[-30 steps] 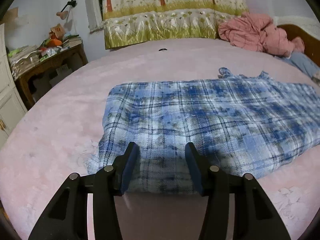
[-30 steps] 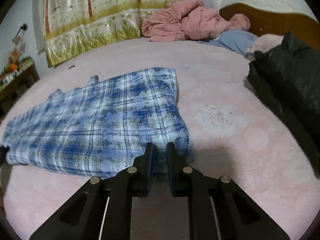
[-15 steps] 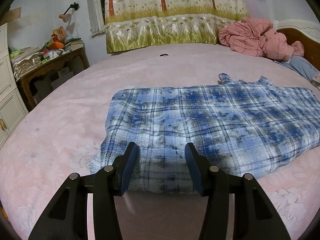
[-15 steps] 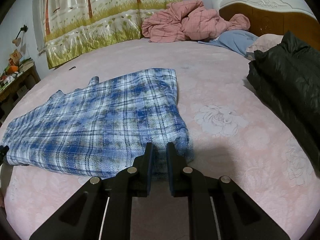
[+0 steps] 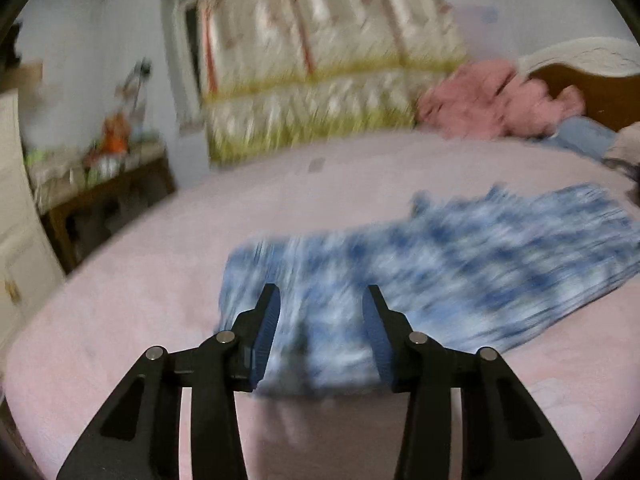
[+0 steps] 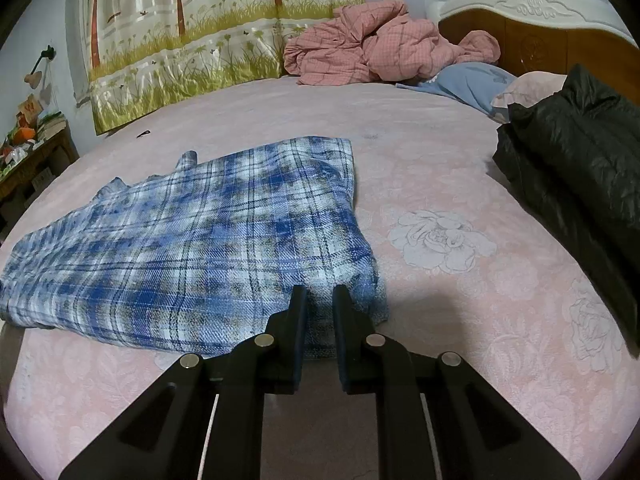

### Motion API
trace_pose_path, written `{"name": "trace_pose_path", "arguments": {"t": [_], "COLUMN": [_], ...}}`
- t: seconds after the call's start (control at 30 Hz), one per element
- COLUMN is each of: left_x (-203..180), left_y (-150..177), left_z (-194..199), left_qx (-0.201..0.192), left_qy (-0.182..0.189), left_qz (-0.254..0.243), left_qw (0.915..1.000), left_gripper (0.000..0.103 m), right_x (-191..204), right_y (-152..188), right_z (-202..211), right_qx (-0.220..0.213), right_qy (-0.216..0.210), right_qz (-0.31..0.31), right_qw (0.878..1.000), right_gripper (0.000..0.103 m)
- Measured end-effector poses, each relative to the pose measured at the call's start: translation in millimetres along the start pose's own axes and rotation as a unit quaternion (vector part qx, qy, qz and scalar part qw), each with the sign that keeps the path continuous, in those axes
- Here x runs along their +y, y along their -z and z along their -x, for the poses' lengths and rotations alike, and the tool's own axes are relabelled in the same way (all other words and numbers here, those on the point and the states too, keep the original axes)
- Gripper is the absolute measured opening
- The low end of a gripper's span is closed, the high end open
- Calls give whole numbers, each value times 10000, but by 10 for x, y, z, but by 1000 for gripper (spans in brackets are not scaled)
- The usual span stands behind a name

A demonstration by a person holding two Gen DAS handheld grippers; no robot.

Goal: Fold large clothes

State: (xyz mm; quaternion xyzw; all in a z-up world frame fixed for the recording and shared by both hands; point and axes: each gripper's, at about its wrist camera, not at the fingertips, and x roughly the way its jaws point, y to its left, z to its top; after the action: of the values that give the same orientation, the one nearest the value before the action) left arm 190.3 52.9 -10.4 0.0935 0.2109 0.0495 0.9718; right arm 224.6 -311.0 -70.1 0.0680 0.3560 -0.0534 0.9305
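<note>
The right gripper pinches the near hem of the plaid shirt, which lies flat on the pink bed toward its near edge. The left gripper – jaws just narrowing, spread – seems to straddle the shirt's blurred near edge.
</note>
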Motion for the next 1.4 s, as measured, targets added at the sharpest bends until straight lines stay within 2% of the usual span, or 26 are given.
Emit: {"name": "trace_pose_path", "arguments": {"t": [0.07, 0.13, 0.3, 0.4, 0.47, 0.53, 0.57, 0.6, 0.67, 0.73, 0.9, 1.0, 1.07, 1.13, 1.2, 1.4], "left_x": [-100, -248, -781, -1055, -1195, -1162, -1128, -1085, -1021, -1006, -1064, -1059, -1050, -1053, -1062, -1042], "left_y": [-153, -328, -572, -532, -367, -298, -298, -289, -259, -239, -179, -163, -158, -156, -161, -173], "left_z": [176, 227, 78, -204, -437, -625, -664, -688, -681, -677, -728, -770, -767, -765, -780, -766], "left_qx": [-237, -227, -280, 166, 749, 1306, 1462, 1544, 1605, 1665, 1860, 1918, 1933, 1933, 1947, 1919], "left_qy": [597, 1216, 1690, 2091, 2306, 2648, 2888, 3002, 2977, 3044, 2997, 3024, 3024, 2962, 2947, 2984], "left_qz": [145, 351, 203, 311, 297, 452, 538, 623, 711, 709, 685, 785, 813, 765, 765, 823], "left_qw": [9978, 9917, 9850, 9773, 9697, 9543, 9446, 9392, 9384, 9352, 9332, 9304, 9298, 9322, 9324, 9313], "left_gripper": [42, 42, 39, 31, 27, 25, 25, 26, 26, 26, 27, 28, 28, 28, 28, 28], "right_x": [6, 22, 75, 81, 67, 81, 124, 172, 343, 581, 1304, 1627, 1763, 1809, 1771, 1842], "right_y": [-4, -1, 6, 11, 2, -32, -63, -95, -196, -313, -552, -586, -595, -598, -692, -937], "right_z": [-1, 0, 12, 28, 80, 191, 287, 346, 396, 323, -7, -284, -540, -756, -1012, -1279], "right_qx": [1, 1, 3, -14, -101, -274, -419, -484, -419, -120, 774, 1308, 1530, 1572, 1715, 1455], "right_qy": [37, 100, 201, 191, 108, 10, -161, -354, -1073, -1740, -2611, -2511, -2054, -1716, -1811, -1743], "right_qz": [31, 82, 173, 162, 114, 140, 229, 278, 369, 524, 943, 1119, 1242, 1359, 1011, 816], "right_qw": [10000, 9999, 9996, 9997, 9998, 9995, 9987, 9978, 9927, 9833, 9576, 9526, 9586, 9630, 9631, 9705], "right_gripper": [14, 14, 14, 14, 14, 14, 14, 14, 14, 14, 14, 14, 14, 14, 13, 10]}}
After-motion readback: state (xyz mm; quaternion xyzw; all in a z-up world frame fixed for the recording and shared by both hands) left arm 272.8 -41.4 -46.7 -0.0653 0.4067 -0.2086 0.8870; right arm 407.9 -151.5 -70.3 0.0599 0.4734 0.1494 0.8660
